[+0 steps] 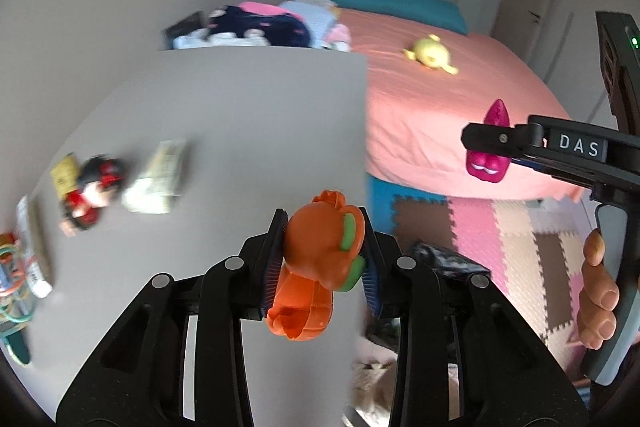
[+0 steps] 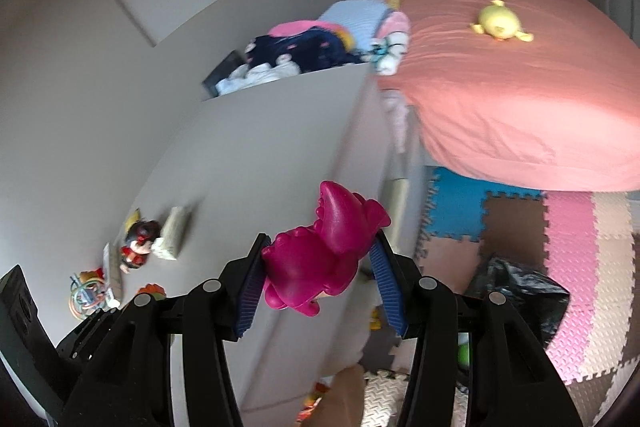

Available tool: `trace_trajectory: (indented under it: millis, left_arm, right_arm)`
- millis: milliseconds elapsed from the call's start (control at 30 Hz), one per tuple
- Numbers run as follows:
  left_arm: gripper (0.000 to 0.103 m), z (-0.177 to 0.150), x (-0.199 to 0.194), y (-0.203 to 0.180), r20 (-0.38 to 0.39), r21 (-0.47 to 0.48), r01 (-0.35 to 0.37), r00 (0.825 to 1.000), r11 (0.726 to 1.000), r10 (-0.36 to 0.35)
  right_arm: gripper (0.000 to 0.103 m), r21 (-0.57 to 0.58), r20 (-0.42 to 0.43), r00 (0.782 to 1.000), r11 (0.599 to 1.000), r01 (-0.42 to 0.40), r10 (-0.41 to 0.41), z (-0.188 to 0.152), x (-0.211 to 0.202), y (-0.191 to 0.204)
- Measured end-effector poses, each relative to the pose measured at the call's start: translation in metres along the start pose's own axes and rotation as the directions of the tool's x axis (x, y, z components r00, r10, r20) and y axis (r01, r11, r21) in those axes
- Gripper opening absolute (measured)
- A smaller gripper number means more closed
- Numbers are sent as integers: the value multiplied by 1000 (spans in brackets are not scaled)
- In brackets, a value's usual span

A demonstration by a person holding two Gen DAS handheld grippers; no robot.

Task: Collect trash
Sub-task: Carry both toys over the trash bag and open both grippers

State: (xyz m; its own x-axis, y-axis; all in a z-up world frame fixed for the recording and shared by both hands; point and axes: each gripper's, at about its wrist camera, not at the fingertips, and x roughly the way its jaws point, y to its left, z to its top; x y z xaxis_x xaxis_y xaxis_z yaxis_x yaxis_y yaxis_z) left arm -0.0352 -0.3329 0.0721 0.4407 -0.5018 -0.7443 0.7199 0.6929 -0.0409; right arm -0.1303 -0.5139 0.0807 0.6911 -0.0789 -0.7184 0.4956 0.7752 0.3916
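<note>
My left gripper (image 1: 323,227) is shut on an orange plastic dinosaur toy (image 1: 316,263), held over the right edge of a grey table (image 1: 224,115). My right gripper (image 2: 320,247) is shut on a magenta dinosaur toy (image 2: 320,259); the same magenta toy (image 1: 490,163) shows at the right of the left wrist view, in the other gripper, which a hand (image 1: 598,291) holds. A crumpled pale wrapper (image 1: 158,175) and a small doll (image 1: 90,187) lie on the table. A black trash bag (image 2: 520,291) sits on the floor mats.
A bed with a salmon cover (image 1: 448,99) stands to the right, a yellow plush (image 1: 430,55) on it. Clothes (image 1: 260,27) are piled beyond the table. Coloured foam mats (image 2: 580,267) cover the floor. Coloured clutter (image 2: 86,293) lies at the table's left end.
</note>
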Motion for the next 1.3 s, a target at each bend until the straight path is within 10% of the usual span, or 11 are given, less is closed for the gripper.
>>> trace_trajectory:
  millis: [333,867,933,967,1300]
  left_arm:
    - [34,-2,51,-123,-90,146,144,987,979,-132]
    - [34,-64,128,-265,-331,289,329,916,899,-229]
    - [51,-69,135,-272,-353,305,326,911,895,-212]
    - [92,-70,137,-274,-351,325,297,919,898,-177]
    - [97,-67,130,-261,-307,295,258,937,920,-164]
  right_arm:
    - [53,112,27,991,985,130,-134,-24,-42,-109]
    - [53,274,-80,944,904,329,-320,-77,-53,-242]
    - [56,269,-119,924,884,382,-363,-77,-48,-250]
    - [68,274,-129,916,874,401,-380,-78,-46,-253]
    - [72,307,-109,915,862,404,-389,-78,-50,-264]
